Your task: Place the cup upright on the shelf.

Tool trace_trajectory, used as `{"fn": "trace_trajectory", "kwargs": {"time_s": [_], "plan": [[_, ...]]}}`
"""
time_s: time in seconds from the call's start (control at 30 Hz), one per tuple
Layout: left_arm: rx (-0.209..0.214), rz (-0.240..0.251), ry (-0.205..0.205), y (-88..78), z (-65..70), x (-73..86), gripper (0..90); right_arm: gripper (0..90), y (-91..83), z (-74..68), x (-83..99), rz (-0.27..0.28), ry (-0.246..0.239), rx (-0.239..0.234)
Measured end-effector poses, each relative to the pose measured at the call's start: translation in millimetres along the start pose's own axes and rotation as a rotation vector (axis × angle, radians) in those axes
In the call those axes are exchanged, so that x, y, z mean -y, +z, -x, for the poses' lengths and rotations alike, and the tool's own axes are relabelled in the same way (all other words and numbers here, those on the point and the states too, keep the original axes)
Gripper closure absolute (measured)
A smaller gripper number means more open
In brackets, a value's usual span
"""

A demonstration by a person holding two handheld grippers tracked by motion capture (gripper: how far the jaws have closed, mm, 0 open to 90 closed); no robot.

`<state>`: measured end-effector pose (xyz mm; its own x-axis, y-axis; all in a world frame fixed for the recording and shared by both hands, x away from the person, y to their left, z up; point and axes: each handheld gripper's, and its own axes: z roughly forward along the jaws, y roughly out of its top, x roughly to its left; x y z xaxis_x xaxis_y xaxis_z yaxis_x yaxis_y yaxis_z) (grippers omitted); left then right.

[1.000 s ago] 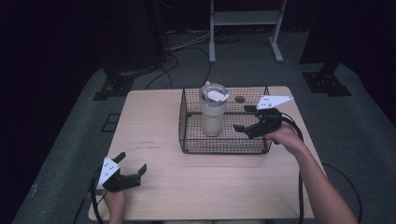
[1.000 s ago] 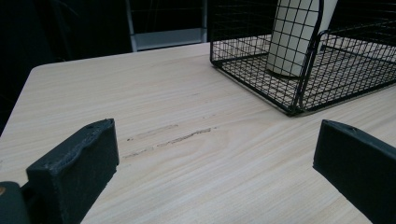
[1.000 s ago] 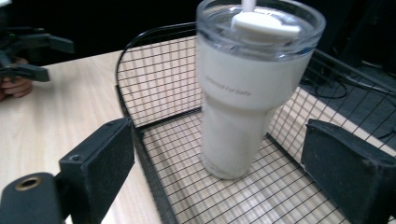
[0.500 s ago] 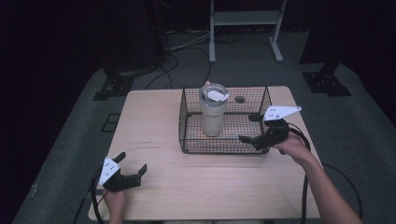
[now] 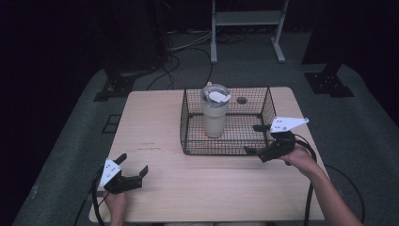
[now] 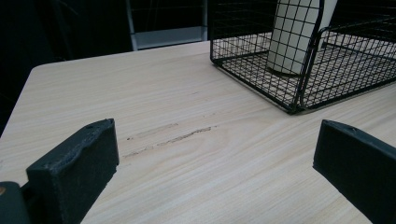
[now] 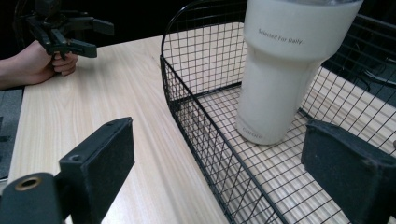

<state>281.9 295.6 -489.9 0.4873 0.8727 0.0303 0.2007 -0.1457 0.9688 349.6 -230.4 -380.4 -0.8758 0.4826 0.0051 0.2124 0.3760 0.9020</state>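
1. The surface (image 5: 164,122) is a pale wood-grain top with rounded corners, bare apart from faint scuff marks near its middle left.
2. A black wire basket (image 5: 226,147) sits on the far right half of the surface, and a cream tumbler (image 5: 214,115) with a clear lid stands upright inside it, toward its left end.
3. The right tongs (image 5: 255,139) hang at the basket's near right corner, jaws spread wide with nothing between them; from their own camera one jaw lies outside the wire wall and the other over the basket floor, the tumbler (image 7: 285,70) just ahead.
4. The left tongs (image 5: 135,165) rest low at the near left corner of the surface, jaws apart and empty, well away from the basket (image 6: 299,60).
5. The room around is dark: grey carpet, black cables trailing on the floor, a white metal stand (image 5: 247,19) behind the surface, and black stand feet on either side.
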Motion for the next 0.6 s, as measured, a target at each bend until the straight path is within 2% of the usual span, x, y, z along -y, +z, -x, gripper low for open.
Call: {"fn": "trace_trajectory", "kwargs": {"time_s": [0.6], "plan": [[-0.002,-0.005,0.005,-0.1,0.5,-0.1,0.0,9.0,-8.2,-12.8,33.7,-0.006,0.006,-0.011]]}}
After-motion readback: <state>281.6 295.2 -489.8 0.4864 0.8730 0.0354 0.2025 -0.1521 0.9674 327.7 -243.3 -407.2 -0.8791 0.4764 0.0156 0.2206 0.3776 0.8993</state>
